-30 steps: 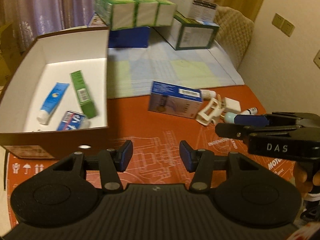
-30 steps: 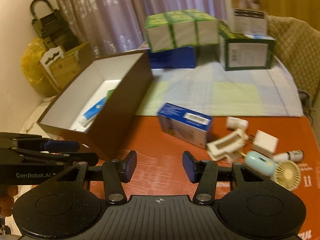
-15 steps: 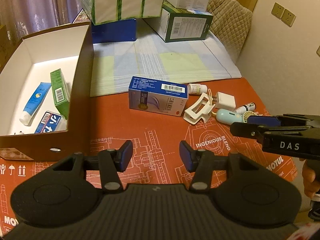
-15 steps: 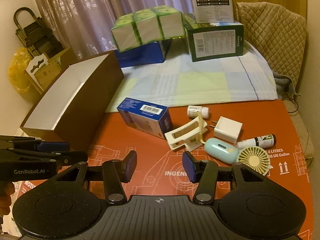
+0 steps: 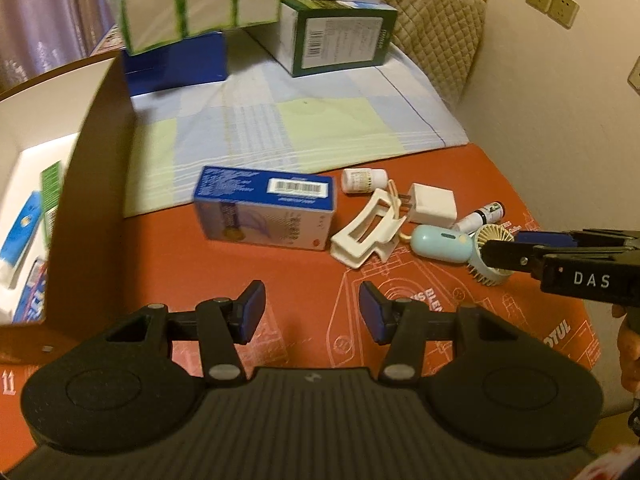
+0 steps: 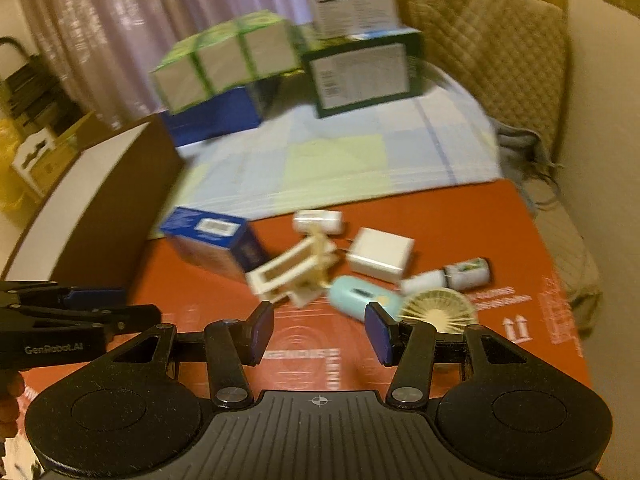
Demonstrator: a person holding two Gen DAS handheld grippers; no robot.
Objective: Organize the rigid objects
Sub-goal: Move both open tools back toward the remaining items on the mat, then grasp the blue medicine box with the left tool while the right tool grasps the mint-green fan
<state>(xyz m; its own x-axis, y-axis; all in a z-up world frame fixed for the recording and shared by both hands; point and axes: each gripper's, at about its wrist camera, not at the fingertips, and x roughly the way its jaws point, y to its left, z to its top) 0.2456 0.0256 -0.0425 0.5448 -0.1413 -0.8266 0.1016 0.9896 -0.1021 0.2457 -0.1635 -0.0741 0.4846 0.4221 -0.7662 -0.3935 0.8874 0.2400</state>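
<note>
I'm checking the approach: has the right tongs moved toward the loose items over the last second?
Yes. The right tongs has moved forward: its tip now overlaps the pale round mini fan on the red mat.

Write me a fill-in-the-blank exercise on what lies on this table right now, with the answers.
1. Both the left gripper and the right gripper are ____.
2. The blue box lies on a mat coloured ____.
3. The white clip lies between the blue box and the mint ____.

Answers: open; red; fan
</note>
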